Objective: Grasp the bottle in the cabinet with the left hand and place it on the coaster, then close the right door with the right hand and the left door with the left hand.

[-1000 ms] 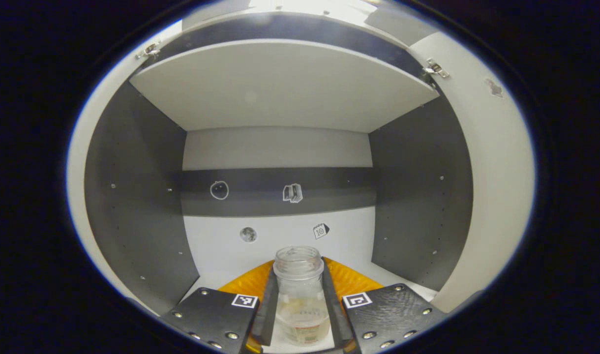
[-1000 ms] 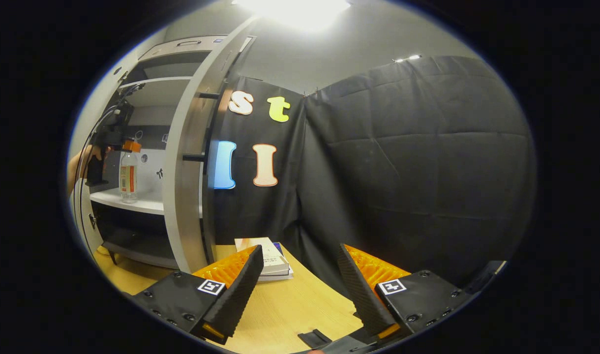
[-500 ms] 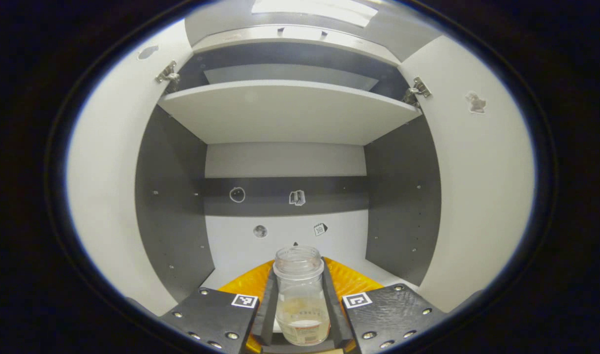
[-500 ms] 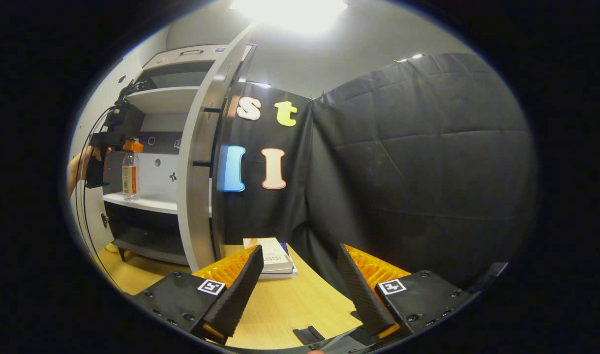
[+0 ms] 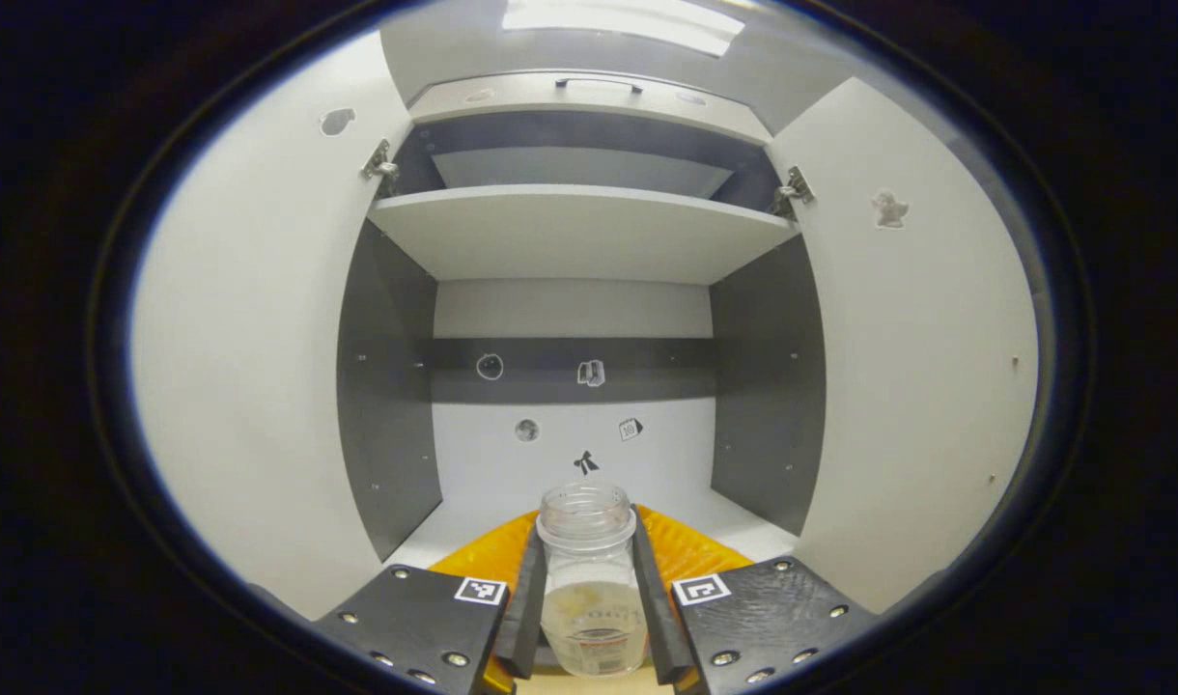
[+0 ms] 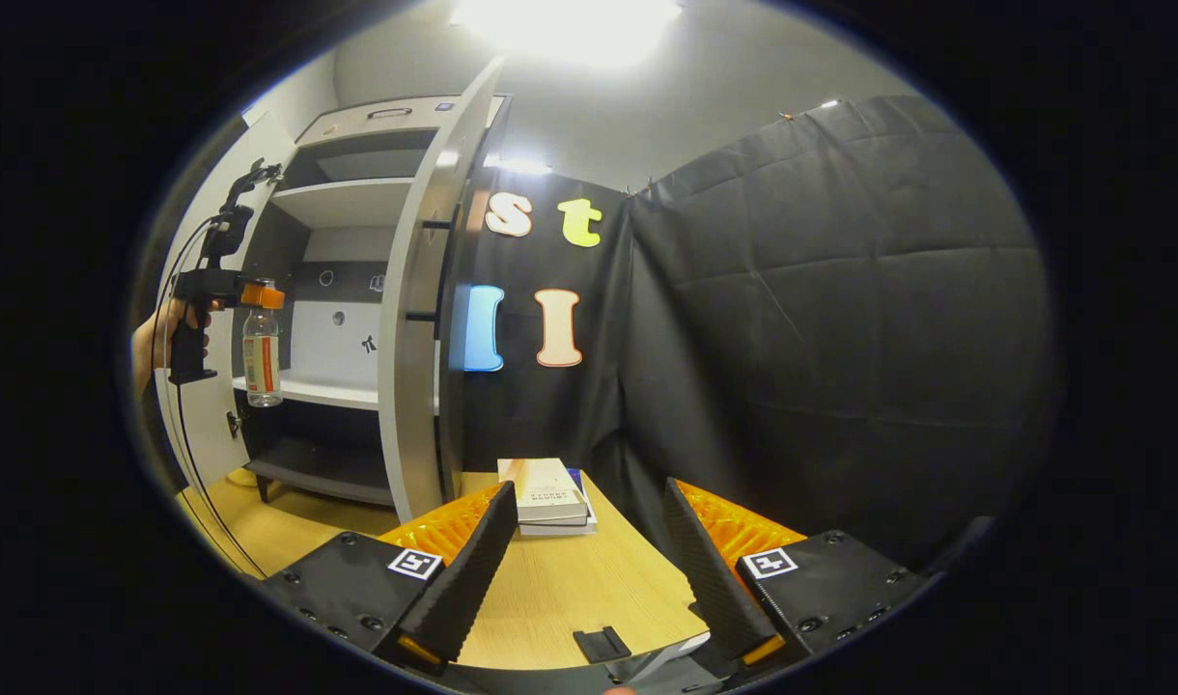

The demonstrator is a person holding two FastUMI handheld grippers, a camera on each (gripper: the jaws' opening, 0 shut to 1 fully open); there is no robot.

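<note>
Comparing this moment with the second before it, we saw the cabinet (image 5: 579, 319) interior shrink in the left gripper view: more of both open doors had come into frame and the shelf edge had dropped away beneath the bottle (image 5: 589, 589). We judged from this that the bottle had been lifted clear and drawn out of the cabinet, so the grasp was done and the carry to the coaster was the step in hand. We could not make out the coaster anywhere.

The left gripper (image 5: 589, 618) was clamped on the bottle, one finger pressed to each side of its body below the neck, the open mouth standing upright between them. In the right gripper view the same bottle (image 6: 261, 357) hung just in front of the shelf (image 6: 319, 391), held near its top by the left gripper (image 6: 261, 295), with a hand (image 6: 159, 333) behind it.

The right gripper (image 6: 579, 569) stood wide and empty above the wooden table (image 6: 570, 598), near a stack of books (image 6: 547, 492). The right door (image 6: 420, 319) stood open, not yet closed.
</note>
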